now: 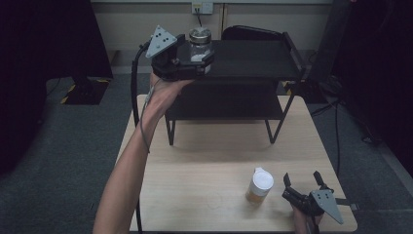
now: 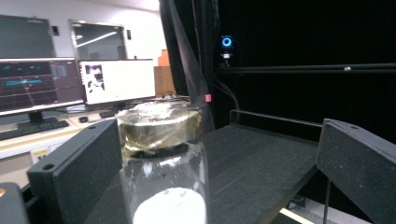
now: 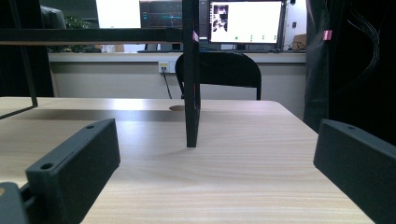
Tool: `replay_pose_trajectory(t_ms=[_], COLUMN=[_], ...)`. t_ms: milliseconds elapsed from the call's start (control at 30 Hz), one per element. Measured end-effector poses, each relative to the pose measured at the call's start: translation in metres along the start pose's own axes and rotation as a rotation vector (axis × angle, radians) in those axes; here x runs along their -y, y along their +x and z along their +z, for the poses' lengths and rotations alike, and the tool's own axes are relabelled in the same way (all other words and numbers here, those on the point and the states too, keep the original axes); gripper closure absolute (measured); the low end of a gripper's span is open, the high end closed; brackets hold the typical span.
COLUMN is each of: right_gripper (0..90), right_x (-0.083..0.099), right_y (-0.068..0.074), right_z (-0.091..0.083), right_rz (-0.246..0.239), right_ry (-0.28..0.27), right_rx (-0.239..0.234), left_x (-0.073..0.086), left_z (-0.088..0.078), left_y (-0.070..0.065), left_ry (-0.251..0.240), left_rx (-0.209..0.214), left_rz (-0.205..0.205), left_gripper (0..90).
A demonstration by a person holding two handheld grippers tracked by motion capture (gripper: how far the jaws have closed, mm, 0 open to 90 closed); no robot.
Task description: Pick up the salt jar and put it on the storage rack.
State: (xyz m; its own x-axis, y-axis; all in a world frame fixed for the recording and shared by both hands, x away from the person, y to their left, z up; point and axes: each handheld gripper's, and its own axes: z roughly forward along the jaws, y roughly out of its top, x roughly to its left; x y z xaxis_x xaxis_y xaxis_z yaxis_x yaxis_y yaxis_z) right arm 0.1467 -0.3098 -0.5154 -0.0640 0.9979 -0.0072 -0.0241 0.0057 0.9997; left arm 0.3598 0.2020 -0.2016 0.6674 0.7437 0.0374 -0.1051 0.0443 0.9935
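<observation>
The right hand-held gripper [image 1: 303, 184] rests spread; the left hand-held gripper [image 1: 202, 57] brackets a jar [image 2: 163, 163], jaws apart.

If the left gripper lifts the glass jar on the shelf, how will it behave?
The jar looks like clear, smooth glass, so probably slippery and fragile. It holds only a little white powder, so likely light. It is taller than wide, so a push near the lid might tip it.

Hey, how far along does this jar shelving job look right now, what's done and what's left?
Nothing looks finished yet. In hand: the left gripper has its open jaws around a glass jar with white powder, at the top shelf of the black rack; whether it stands on the shelf is unclear. Probably left: the white-lidded bottle stands on the table beside the open, empty right gripper.
</observation>
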Motion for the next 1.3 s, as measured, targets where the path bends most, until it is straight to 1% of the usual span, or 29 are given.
replay_pose_trajectory(t_ms=[33, 100, 133, 200, 233, 367, 433, 500, 600, 633, 700, 767, 833, 900, 967, 1000, 1100, 1133, 1167, 1200, 1267, 1300], right_gripper=[0.0, 0.0, 0.0, 0.0, 0.0, 0.0, 0.0, 0.0, 0.0, 0.0, 0.0, 0.0, 0.0, 0.0, 0.0, 0.0, 0.0, 0.0, 0.0, 0.0, 0.0, 0.0], right_x=[0.0, 0.0, 0.0, 0.0, 0.0, 0.0, 0.0, 0.0, 0.0, 0.0, 0.0, 0.0, 0.0, 0.0, 0.0, 0.0, 0.0, 0.0, 0.0, 0.0, 0.0, 0.0], right_y=[0.0, 0.0, 0.0, 0.0, 0.001, 0.002, 0.002, 0.002, 0.002, 0.002, 0.0, 0.0, 0.001, 0.001, 0.0, 0.0, 0.0, 0.0, 0.0, 0.0, 0.0, 0.0], right_z=[0.0, 0.0, 0.0, 0.0, 0.0, 0.001, 0.001, 0.001, 0.001, 0.001, 0.001, 0.001, 0.001, 0.001, 0.0, 0.001, 0.0, 0.0, 0.001, 0.001, 0.0, 0.0], right_rz=[0.001, 0.0, 0.001, 0.001, 0.002, 0.002, 0.001, 0.001, 0.001, 0.002, 0.005, 0.006, 0.004, 0.003, 0.004, 0.004, 0.002, 0.002, 0.001, 0.002, 0.001, 0.002], right_ry=[0.0, 0.0, 0.0, 0.0, 0.0, 0.0, 0.0, 0.0, 0.0, 0.001, 0.0, 0.0, 0.0, 0.0, 0.0, 0.0, 0.0, 0.0, 0.0, 0.0, 0.0, 0.0], right_rx=[0.0, 0.001, 0.001, 0.002, 0.01, 0.014, 0.012, 0.012, 0.012, 0.01, 0.006, 0.007, 0.006, 0.007, 0.004, 0.003, 0.001, 0.001, 0.001, 0.001, 0.001, 0.001], left_x=[0.001, 0.002, 0.002, -0.002, -0.002, 0.003, 0.009, 0.013, 0.017, 0.017, 0.017, 0.021, 0.024, 0.026, 0.036, 0.04, 0.058, 0.063, 0.069, 0.075, 0.085, 0.09], left_z=[-0.003, -0.01, -0.013, -0.019, -0.022, -0.04, -0.051, -0.061, -0.073, -0.077, -0.083, -0.091, -0.096, -0.101, -0.108, -0.111, -0.119, -0.121, -0.122, -0.123, -0.126, -0.127], left_y=[-0.002, -0.006, -0.009, -0.014, -0.018, -0.028, -0.033, -0.036, -0.041, -0.042, -0.045, -0.051, -0.057, -0.06, -0.066, -0.068, -0.079, -0.082, -0.085, -0.087, -0.089, -0.092], left_ry=[-0.007, -0.012, -0.008, 0.017, 0.02, 0.005, -0.016, -0.023, -0.012, -0.004, 0.011, 0.006, 0.009, 0.018, 0.005, 0.008, 0.004, 0.019, 0.024, 0.019, 0.018, 0.017], left_rx=[0.004, 0.003, 0.003, -0.006, -0.013, -0.03, -0.042, -0.051, -0.071, -0.08, -0.087, -0.111, -0.13, -0.127, -0.136, -0.14, -0.173, -0.183, -0.19, -0.194, -0.184, -0.185], left_rz=[-0.007, -0.006, 0.005, 0.032, 0.04, 0.021, 0.005, -0.011, -0.017, -0.006, 0.0, 0.006, -0.001, -0.007, -0.014, -0.011, 0.012, 0.026, 0.03, 0.031, 0.026, 0.03], left_gripper=[0.0, 0.0, 0.0, 0.0, 0.0, 0.1, 1.5, 1.8, 1.7, 1.7, 1.5, 1.3, 0.6, 0.3, 0.3, 0.3, 0.4, 0.3, 0.3, 0.3, 0.3, 0.3])
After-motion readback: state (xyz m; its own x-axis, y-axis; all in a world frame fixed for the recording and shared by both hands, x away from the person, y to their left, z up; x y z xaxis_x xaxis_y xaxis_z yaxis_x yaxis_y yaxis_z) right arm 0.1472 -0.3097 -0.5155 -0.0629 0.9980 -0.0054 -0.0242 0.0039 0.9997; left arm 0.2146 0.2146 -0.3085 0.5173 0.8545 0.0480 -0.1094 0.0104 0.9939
